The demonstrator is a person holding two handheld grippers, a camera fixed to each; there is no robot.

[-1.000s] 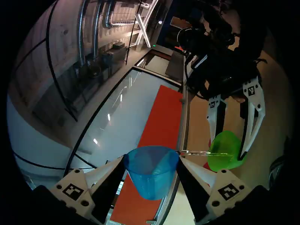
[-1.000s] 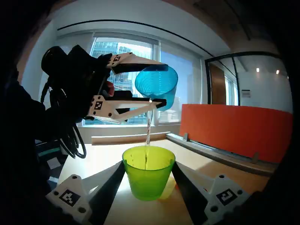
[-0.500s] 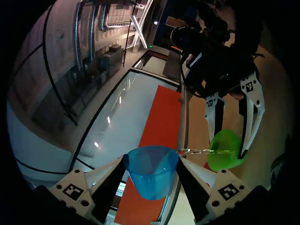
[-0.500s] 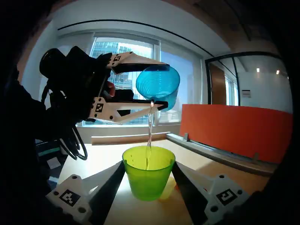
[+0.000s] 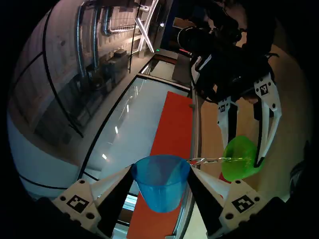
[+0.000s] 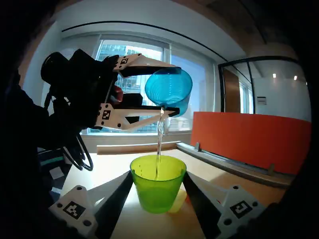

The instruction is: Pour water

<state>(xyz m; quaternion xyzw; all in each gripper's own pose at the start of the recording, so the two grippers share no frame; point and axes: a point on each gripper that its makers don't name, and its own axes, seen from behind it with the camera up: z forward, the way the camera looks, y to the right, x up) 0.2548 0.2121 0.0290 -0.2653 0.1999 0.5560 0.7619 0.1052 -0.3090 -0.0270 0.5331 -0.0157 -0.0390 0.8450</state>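
- We see the left tool [image 5: 160, 171] clamped on a tilted blue cup [image 5: 161, 187].
- Water [image 6: 159, 135] streams from it into a green cup [image 6: 158, 189] on the worktop [image 6: 115, 163]; the right tool [image 6: 158, 175] grips this cup.
- Square black-and-white markers [image 6: 74, 210] sit on the tool fingers [image 6: 113, 195].

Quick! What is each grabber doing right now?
The left gripper is closed on the blue cup, which is tipped and pouring water.
The right gripper is closed on the green cup, which is catching it.
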